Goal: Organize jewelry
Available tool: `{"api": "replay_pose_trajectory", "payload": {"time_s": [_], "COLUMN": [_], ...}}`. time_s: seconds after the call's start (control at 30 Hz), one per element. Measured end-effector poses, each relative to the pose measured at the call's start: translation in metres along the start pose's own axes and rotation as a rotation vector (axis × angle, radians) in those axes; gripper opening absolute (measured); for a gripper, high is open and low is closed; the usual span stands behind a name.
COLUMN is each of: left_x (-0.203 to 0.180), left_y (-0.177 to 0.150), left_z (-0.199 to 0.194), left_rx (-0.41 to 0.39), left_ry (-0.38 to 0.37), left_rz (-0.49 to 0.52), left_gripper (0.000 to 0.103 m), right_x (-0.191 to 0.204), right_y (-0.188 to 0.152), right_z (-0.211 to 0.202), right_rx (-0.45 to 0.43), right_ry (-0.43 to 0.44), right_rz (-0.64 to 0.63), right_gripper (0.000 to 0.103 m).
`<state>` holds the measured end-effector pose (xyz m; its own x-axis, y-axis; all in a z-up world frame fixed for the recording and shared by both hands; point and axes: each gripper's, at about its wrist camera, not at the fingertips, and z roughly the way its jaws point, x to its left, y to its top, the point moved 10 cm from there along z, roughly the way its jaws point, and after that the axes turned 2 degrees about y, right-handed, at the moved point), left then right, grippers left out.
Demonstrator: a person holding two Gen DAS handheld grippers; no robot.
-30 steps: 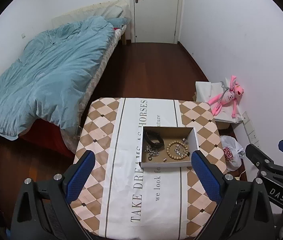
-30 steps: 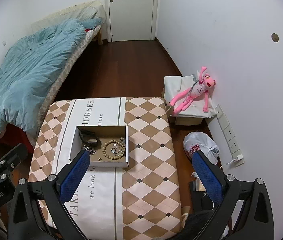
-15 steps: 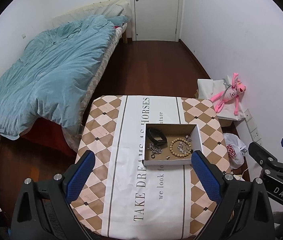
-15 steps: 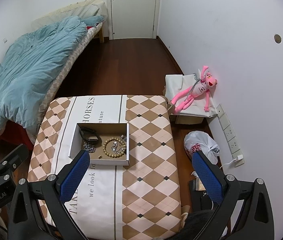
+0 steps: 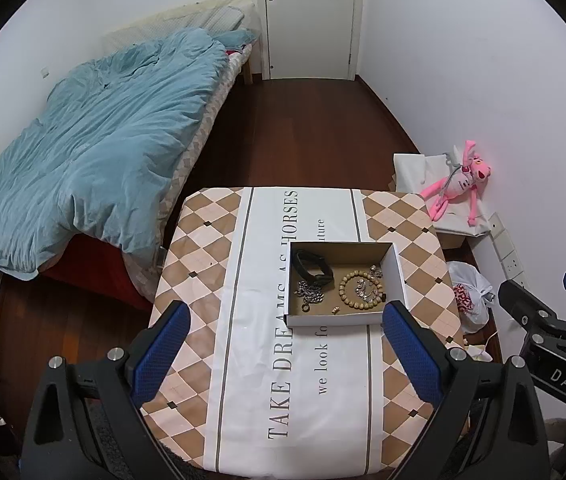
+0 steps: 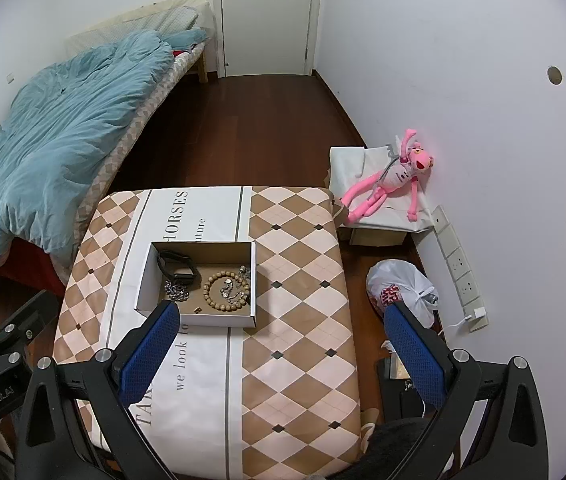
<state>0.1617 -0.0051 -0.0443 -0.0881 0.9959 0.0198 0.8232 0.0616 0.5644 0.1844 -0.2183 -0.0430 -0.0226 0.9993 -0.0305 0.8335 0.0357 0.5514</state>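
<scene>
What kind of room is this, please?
Most likely a bedroom in a home: a bed with a rumpled blue duvet stands by the wall, a pink plush toy lies on a covered box, and a closed white door is at the far end.

White walls [image 6: 443,60] enclose a small bedroom with a dark wood floor [image 5: 315,132]. A closed white door [image 5: 309,20] stands at the far end. A bed [image 5: 203,120] runs along the left wall, covered by a rumpled blue duvet [image 5: 95,152]. The bench [image 6: 303,280] wears a cloth of brown and cream diamonds. By the right wall, a pink plush toy [image 6: 387,184] lies on a white-draped box [image 6: 379,224], near wall sockets [image 6: 459,264] and a white plastic bag [image 6: 399,284].
</scene>
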Motion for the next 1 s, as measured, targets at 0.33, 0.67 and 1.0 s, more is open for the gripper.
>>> {"api": "replay_pose_trajectory", "payload": {"time_s": [0.33, 0.67, 1.0], "left_x": [-0.0007, 0.0002, 0.0030], "left_y": [-0.0002, 0.0018, 0.0036], "left_z": [-0.0007, -0.0013, -0.0021], "left_rx": [0.003, -0.006, -0.009], "left_ry": [-0.001, 0.000, -0.002], "left_rz": [0.007, 0.008, 0.005], "left_gripper": [0.098, 0.098, 0.098], "right_x": [0.0001, 0.0002, 0.0009], "right_y": [-0.0003, 0.0003, 0.0032], "right_z": [0.0002, -0.0004, -0.0039], "right_rx": [0.001, 0.000, -0.005], "right_ry": [0.000, 0.001, 0.005], "right_rz": [0.000, -0.002, -0.009], "right_gripper": [0.103, 0.103, 0.103]}}
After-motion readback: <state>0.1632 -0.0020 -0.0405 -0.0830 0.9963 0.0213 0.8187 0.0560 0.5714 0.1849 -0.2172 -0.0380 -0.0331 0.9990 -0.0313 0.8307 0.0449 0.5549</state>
